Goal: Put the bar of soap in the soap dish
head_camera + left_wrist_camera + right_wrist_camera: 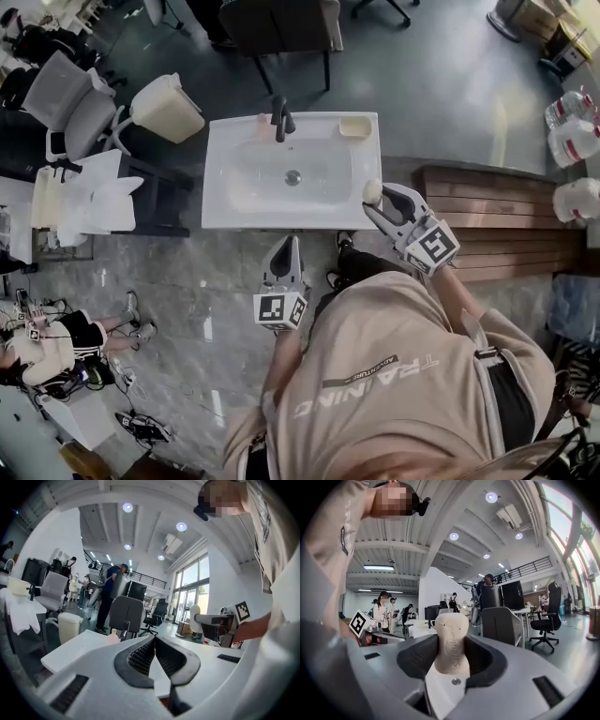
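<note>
My right gripper (375, 199) is shut on a cream bar of soap (372, 191), held at the right edge of the white sink (220, 187). In the right gripper view the bar of soap (451, 641) stands upright, pinched between the dark pads (487, 660). The cream soap dish (355, 127) sits at the sink's far right corner, well beyond the soap. My left gripper (288, 242) hangs just in front of the sink's near edge; its jaws meet with nothing between them, as the left gripper view (154, 645) shows.
A black faucet (280, 117) stands at the sink's back, the drain (293, 176) in the basin's middle. A wooden bench (506, 220) lies to the right, a white bin (167, 108) and grey chairs (70, 98) to the left. People stand further off in the room.
</note>
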{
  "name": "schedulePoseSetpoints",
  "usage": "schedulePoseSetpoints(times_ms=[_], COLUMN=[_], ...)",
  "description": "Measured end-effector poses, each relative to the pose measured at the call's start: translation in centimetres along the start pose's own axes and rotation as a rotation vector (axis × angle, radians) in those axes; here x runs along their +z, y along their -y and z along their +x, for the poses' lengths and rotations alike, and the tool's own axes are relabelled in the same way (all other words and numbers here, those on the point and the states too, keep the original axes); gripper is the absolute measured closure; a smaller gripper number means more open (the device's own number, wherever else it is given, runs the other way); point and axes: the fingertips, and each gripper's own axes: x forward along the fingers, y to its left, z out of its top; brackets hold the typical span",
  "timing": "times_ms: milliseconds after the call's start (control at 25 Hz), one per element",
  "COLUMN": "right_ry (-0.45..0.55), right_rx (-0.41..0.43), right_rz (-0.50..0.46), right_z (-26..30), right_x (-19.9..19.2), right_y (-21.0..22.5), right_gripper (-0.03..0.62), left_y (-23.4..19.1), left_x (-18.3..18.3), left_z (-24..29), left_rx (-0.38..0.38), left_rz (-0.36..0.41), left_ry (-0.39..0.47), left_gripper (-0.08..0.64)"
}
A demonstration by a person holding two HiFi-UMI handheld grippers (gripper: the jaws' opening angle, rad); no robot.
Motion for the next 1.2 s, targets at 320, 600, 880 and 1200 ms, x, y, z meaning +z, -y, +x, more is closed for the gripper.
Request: schedulePoseSetpoints(times_ms=[320,600,880,1200], right_ry=[0.012,-0.011,-0.060,-0.152], right_rx=[-0.025,-0.033,-0.038,-0.159], right_rz=[0.043,0.020,-0.007,0.000], right_z=[5.7,9.0,10.6,11.0], right_x=[-1.8,-2.7,-3.9,-4.5], right_y=[4.7,9.5,12.0,14.8], right_gripper=[0.416,0.416,0.416,0.416], left_y=[-4.1,-5.7,-5.6,-6.1], left_x=[0.6,2.6,3.1,4.4], left_z=[5.3,12.3,18.1,21.1], left_rx=[-0.006,-0.047,-0.122,-0.210], left_rz=[0.021,0.084,0.063,0.081], left_ry=[-0.042,-0.082,-0.078,-0.082], left_gripper=[0.549,0.549,0.549,0.549])
